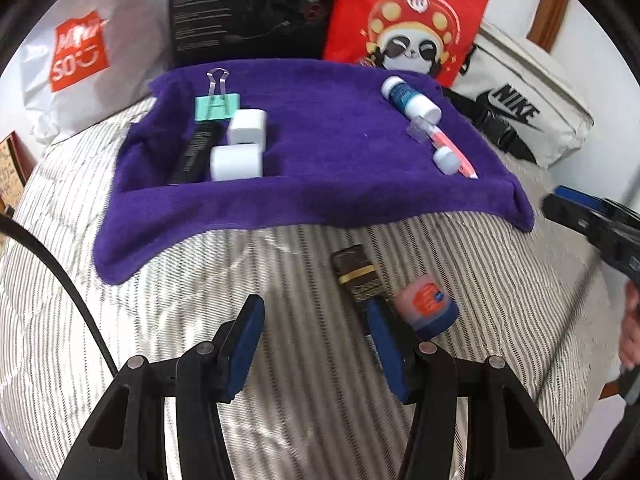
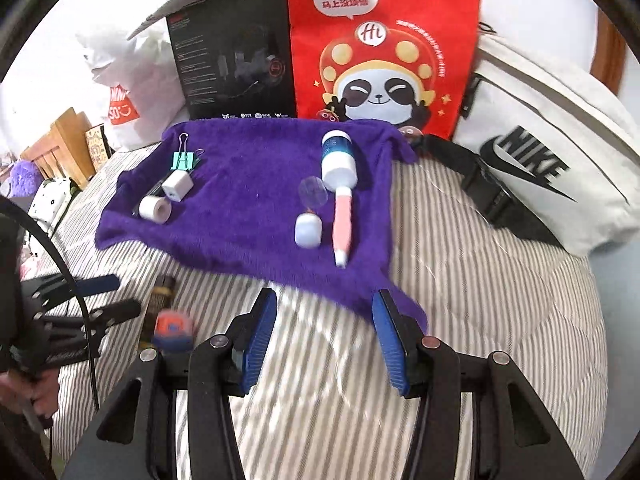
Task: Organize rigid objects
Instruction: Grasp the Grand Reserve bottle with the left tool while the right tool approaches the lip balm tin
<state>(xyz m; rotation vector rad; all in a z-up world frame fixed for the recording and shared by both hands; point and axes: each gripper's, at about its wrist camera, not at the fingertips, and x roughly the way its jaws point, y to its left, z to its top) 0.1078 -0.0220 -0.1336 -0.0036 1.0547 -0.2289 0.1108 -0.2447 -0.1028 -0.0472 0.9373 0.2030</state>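
A purple towel (image 1: 320, 168) (image 2: 248, 208) lies on the striped bedding. On its left are a green binder clip (image 1: 217, 106) (image 2: 185, 159), a black tube (image 1: 195, 152) and two white blocks (image 1: 236, 162) (image 2: 178, 185). On its right are a blue-and-white bottle (image 1: 410, 99) (image 2: 338, 160), a pink pen (image 1: 454, 152) (image 2: 341, 220) and a small white cap (image 1: 447, 160) (image 2: 308, 230). Off the towel lie a dark gold-banded tube (image 1: 360, 274) (image 2: 158, 300) and a small pink jar (image 1: 428, 308) (image 2: 174, 330). My left gripper (image 1: 316, 344) is open, just left of the tube and jar. My right gripper (image 2: 324, 340) is open and empty at the towel's near corner.
Behind the towel stand a white Miniso bag (image 1: 92, 52), a black box (image 1: 248, 8) (image 2: 236, 64), a red panda bag (image 1: 408, 20) (image 2: 384, 48) and a white Nike bag (image 1: 516, 100) (image 2: 552, 152). A black cable (image 1: 60, 276) crosses the left.
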